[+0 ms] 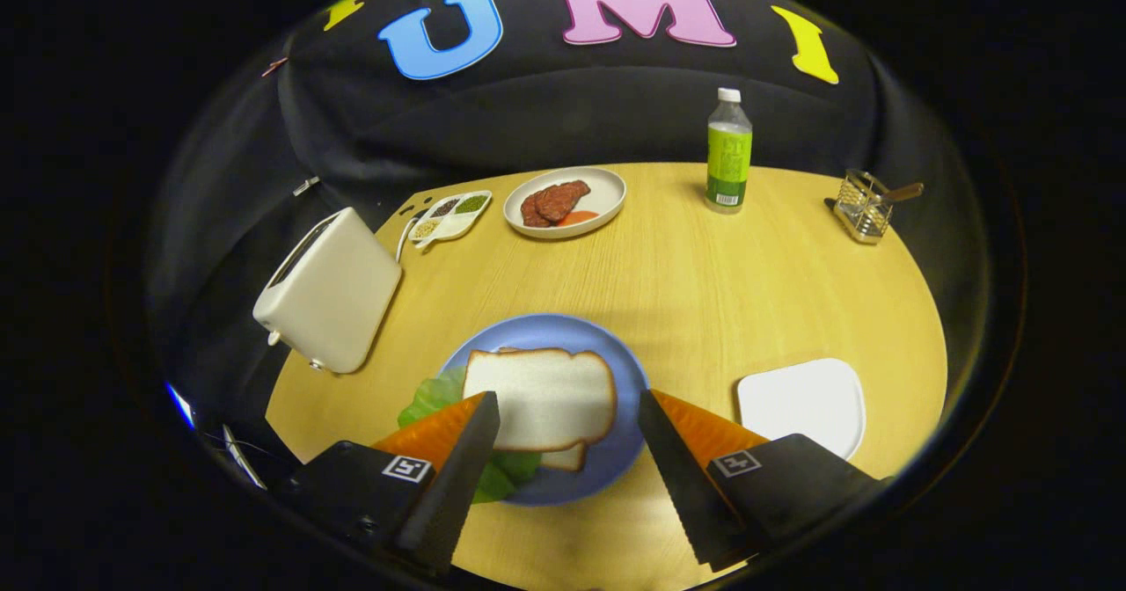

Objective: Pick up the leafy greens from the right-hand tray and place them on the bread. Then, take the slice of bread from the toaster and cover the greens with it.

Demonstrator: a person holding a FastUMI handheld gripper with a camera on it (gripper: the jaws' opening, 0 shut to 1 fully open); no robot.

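The claw hangs released, empty, its fingers straddling the round blue plate. A white bread slice covers the green lettuce leaves and a lower slice, just ahead between the fingers, long axis running left-right. Task looks essentially complete.

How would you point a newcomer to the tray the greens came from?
Start at the round wooden table and find the blue plate with the sandwich, just ahead of the open tool, whose fingers hold nothing. The tray lies on the table beside that plate, just beyond the right-hand finger. It is plain white, flat and rounded-square, unlike the oval dish of meat farther back.
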